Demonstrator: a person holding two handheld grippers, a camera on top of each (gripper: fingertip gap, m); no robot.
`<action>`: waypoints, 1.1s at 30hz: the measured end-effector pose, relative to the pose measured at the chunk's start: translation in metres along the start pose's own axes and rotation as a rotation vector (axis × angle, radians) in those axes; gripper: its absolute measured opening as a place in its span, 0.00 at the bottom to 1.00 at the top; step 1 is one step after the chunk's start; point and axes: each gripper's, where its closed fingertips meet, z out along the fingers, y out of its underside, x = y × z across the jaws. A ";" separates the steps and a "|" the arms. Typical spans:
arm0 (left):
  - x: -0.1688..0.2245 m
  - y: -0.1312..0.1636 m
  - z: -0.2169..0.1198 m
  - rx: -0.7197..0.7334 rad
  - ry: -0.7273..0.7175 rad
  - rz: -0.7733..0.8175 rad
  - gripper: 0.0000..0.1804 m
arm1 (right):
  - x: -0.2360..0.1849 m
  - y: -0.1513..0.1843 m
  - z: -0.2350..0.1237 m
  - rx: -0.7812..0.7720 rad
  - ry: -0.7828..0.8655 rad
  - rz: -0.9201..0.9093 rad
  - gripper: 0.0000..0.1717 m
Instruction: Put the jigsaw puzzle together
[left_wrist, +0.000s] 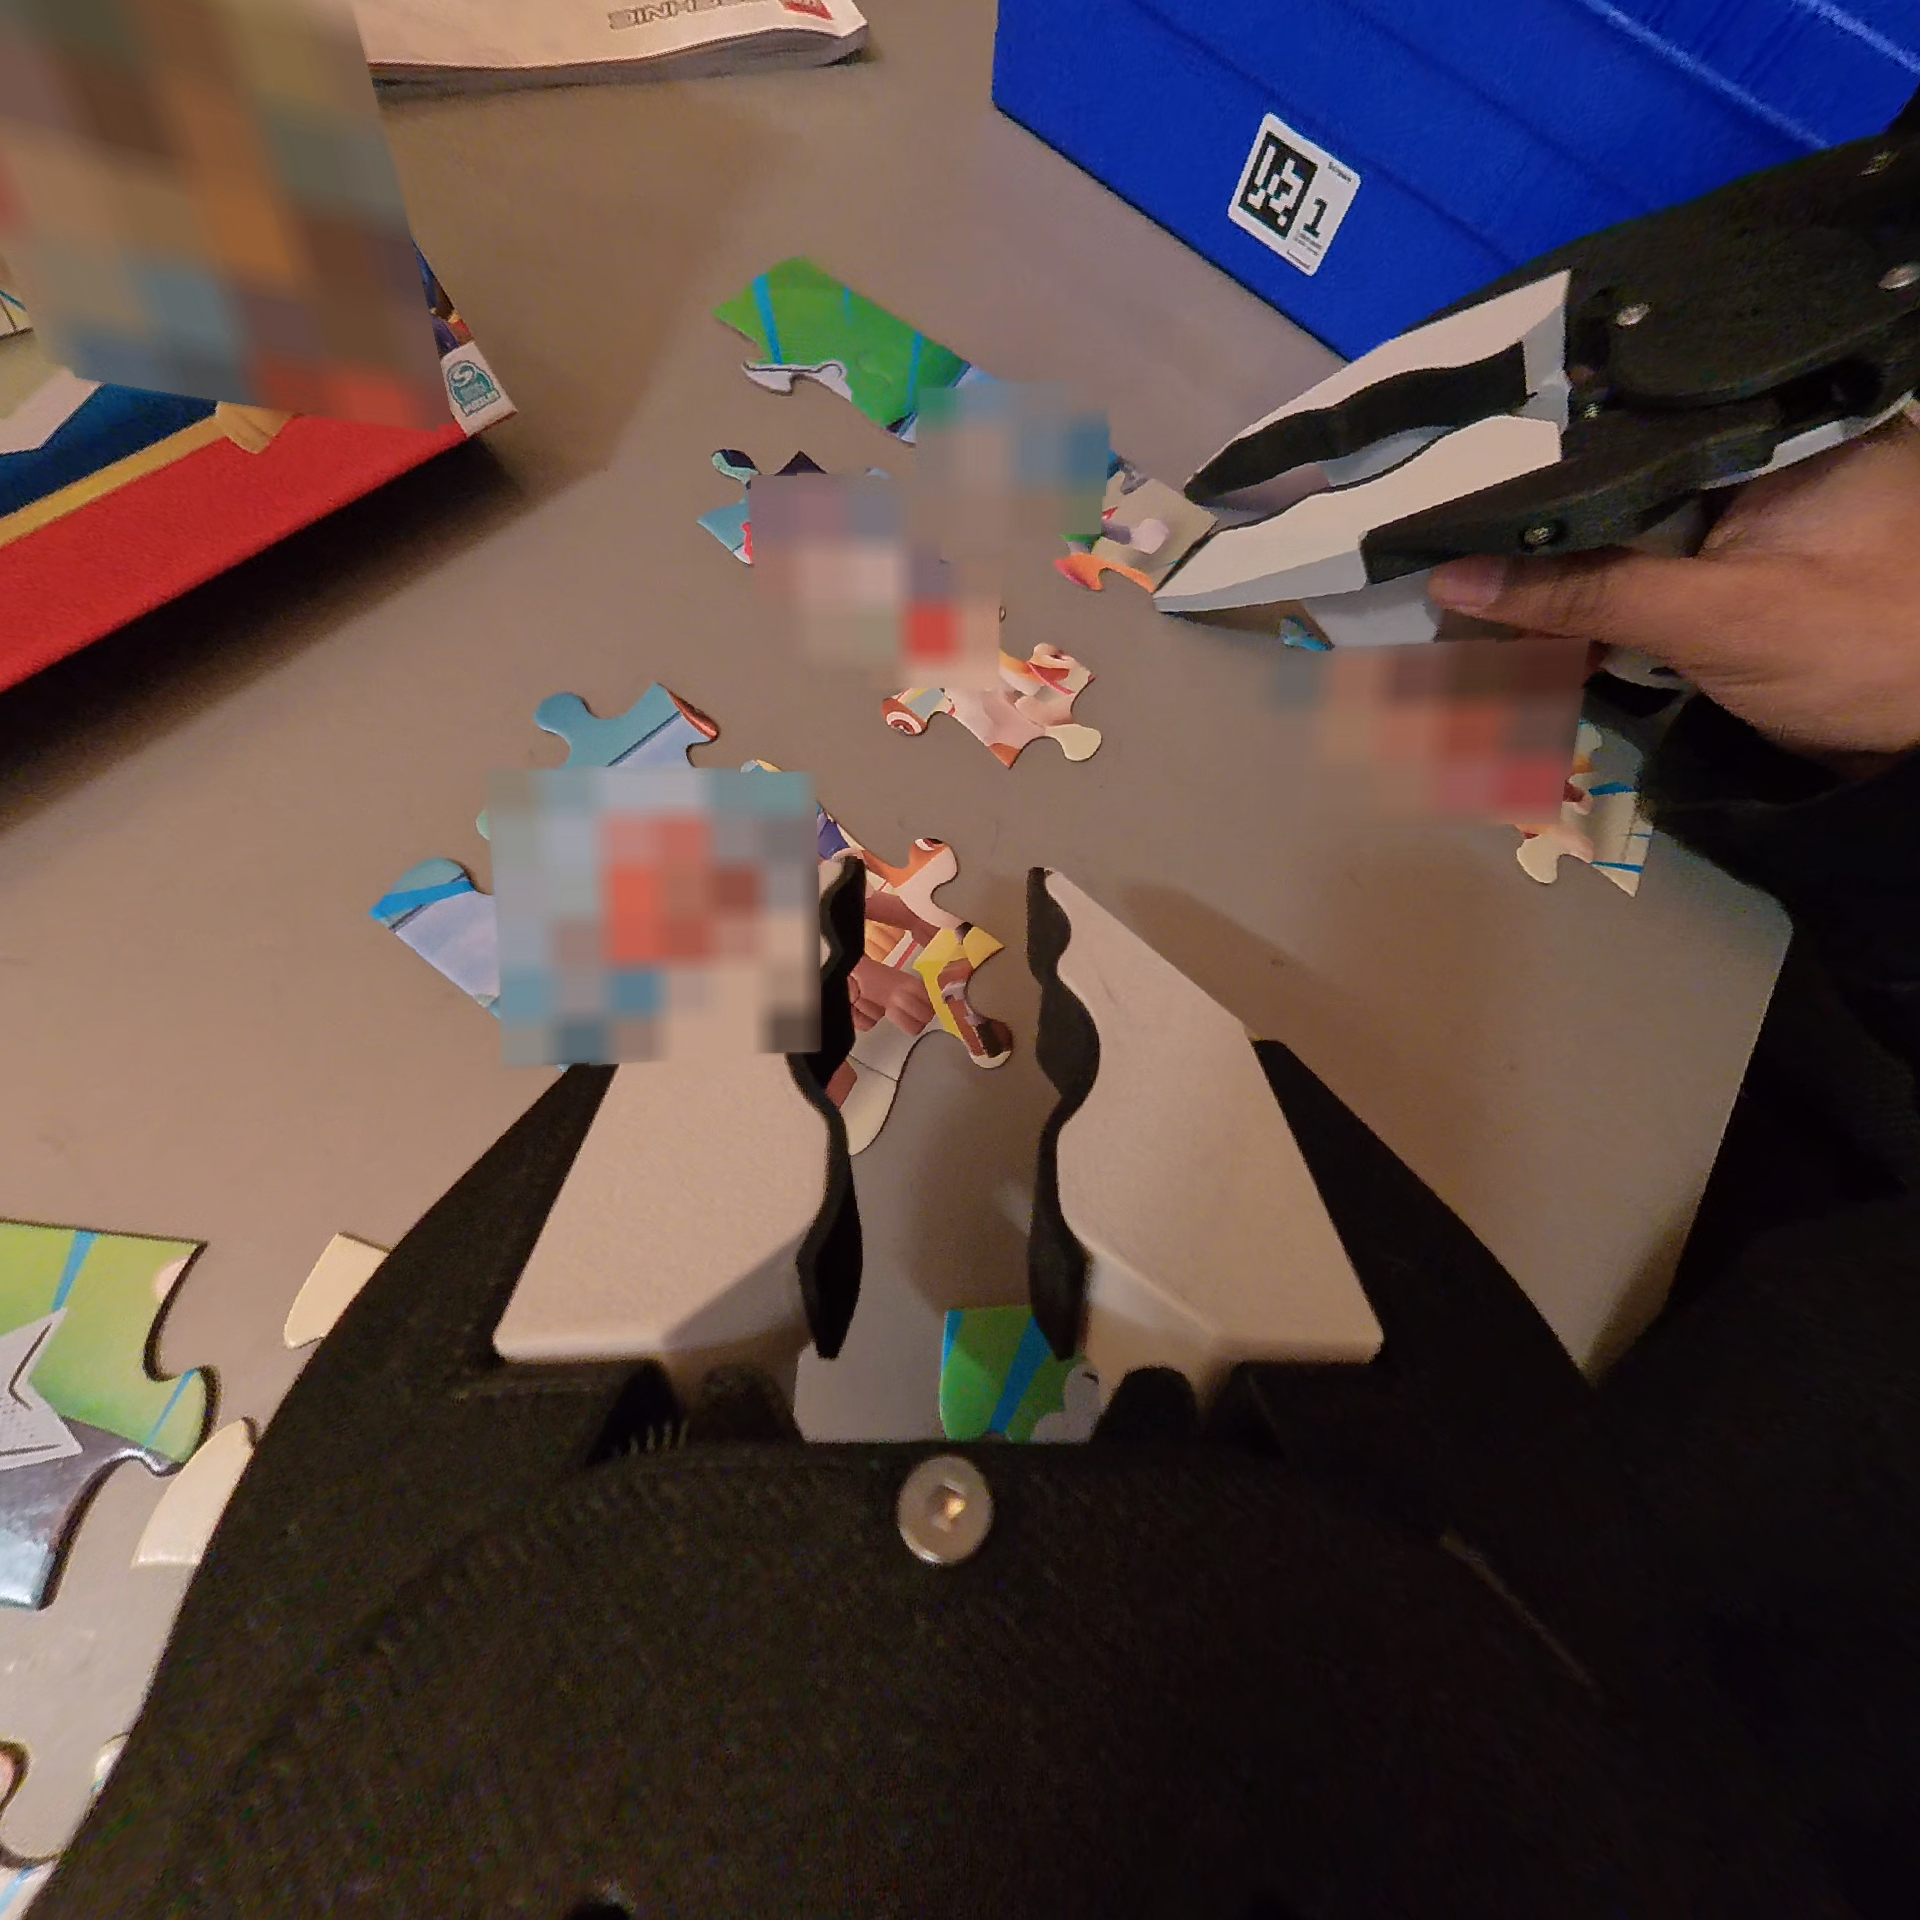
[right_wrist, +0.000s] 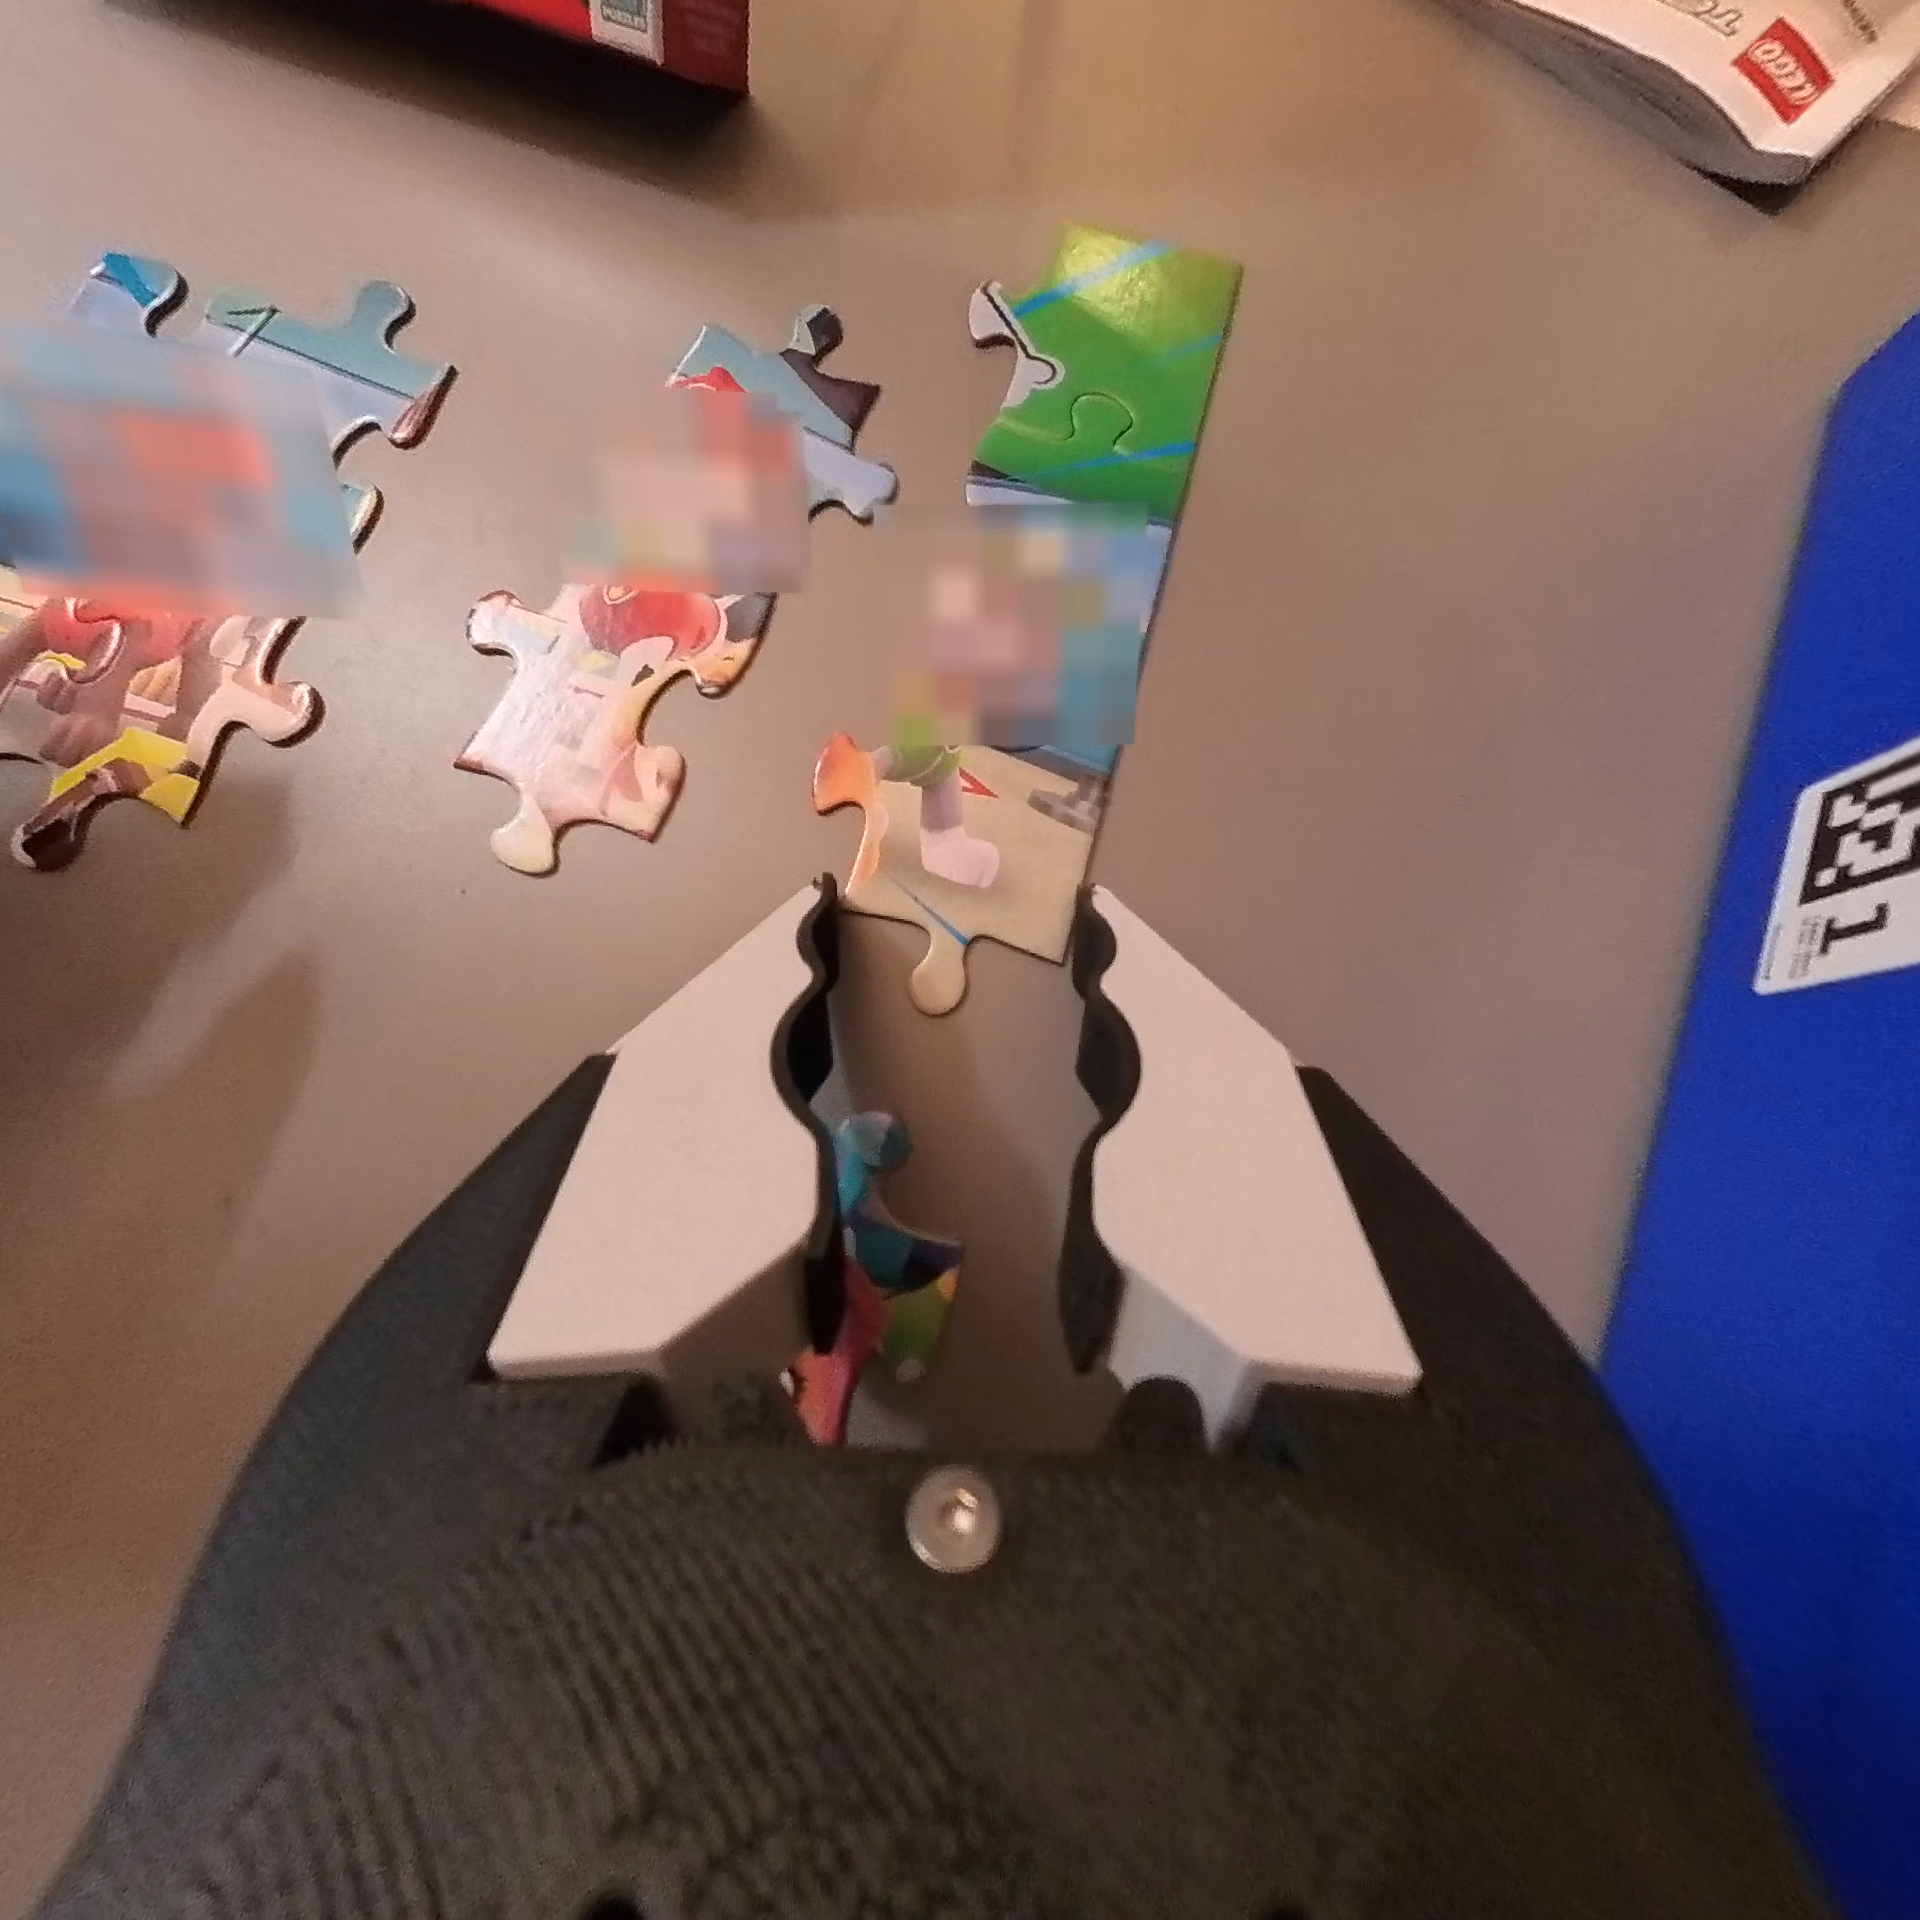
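Observation:
In the right wrist view my right gripper (right_wrist: 956, 888) has its fingertips on the two side edges of the lowest puzzle piece (right_wrist: 987, 831) of a joined strip. The strip lies flat on the grey table and ends in a green piece (right_wrist: 1112, 353). The left wrist view shows this gripper (left_wrist: 1174, 540), held by a hand (left_wrist: 1714, 623), with that piece (left_wrist: 1127, 535) between its tips. My left gripper (left_wrist: 943, 878) is open and holds nothing. It hovers over a loose colourful piece (left_wrist: 914, 966) that lies on the table partly under its left finger (left_wrist: 842, 935).
A blue box (left_wrist: 1455, 135) with a marker tag stands at the far right, also in the right wrist view (right_wrist: 1766, 935). A red puzzle box (left_wrist: 156, 540) is at the left and a booklet (left_wrist: 623, 42) at the back. Several loose pieces (right_wrist: 582, 717) lie scattered on the table (left_wrist: 312, 779).

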 end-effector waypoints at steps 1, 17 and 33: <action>0.001 0.000 0.000 -0.001 0.002 0.001 0.16 | -0.001 -0.001 0.001 0.001 -0.002 -0.002 0.25; 0.019 -0.034 0.022 0.006 0.111 0.042 0.21 | -0.012 -0.005 0.005 -0.001 -0.031 -0.034 0.25; 0.018 -0.029 0.044 -0.053 0.106 0.056 0.23 | -0.014 -0.007 0.007 0.005 -0.050 -0.049 0.26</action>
